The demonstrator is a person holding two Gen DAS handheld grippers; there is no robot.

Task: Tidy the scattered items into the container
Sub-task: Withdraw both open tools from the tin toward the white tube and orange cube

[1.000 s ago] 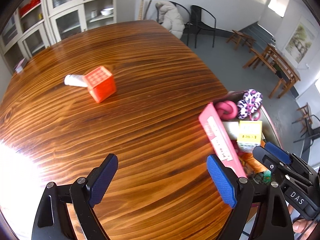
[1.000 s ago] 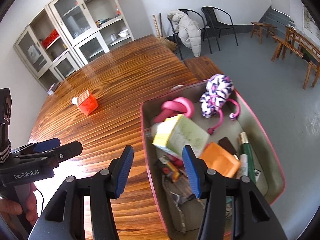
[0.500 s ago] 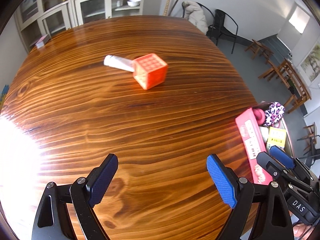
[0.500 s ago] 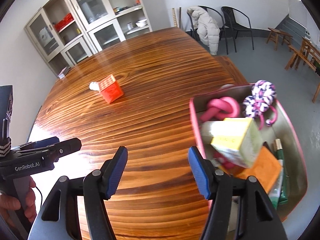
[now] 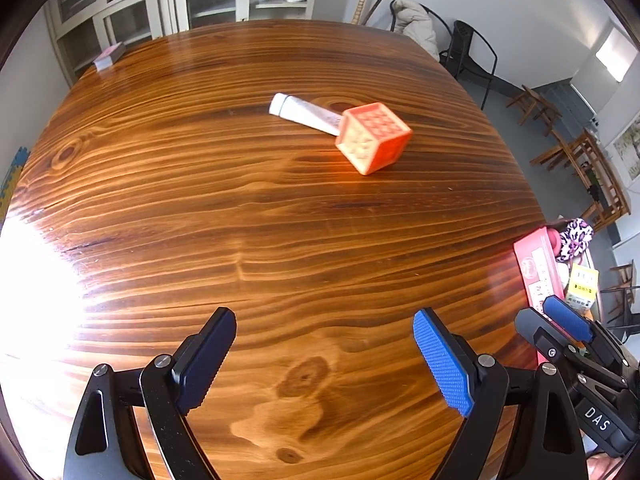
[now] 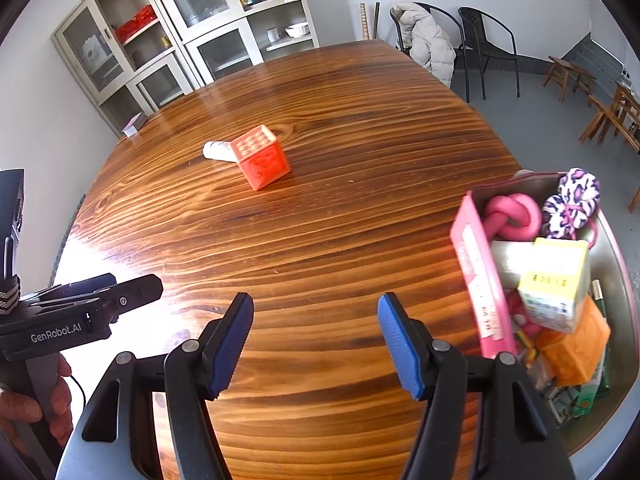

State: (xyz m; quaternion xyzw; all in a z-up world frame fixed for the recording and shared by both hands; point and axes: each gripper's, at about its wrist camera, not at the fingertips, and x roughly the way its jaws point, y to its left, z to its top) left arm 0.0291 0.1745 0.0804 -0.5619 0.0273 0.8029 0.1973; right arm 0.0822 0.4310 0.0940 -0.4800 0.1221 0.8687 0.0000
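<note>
Both wrist cams look steeply down along their fingers at the counter (image 5: 280, 240) from close up. They share the orange cube (image 5: 374, 136) mid-counter; the right view catches the container (image 6: 616, 248) at the counter's right edge.

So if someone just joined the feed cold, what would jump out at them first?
Probably the orange cube alone mid-table with a white tube lying against its far side, the only loose items on the wooden table. Next, the crammed pink container at the table's right edge, with a pink knot toy and yellow box on top. Both grippers hover empty over bare wood.
</note>
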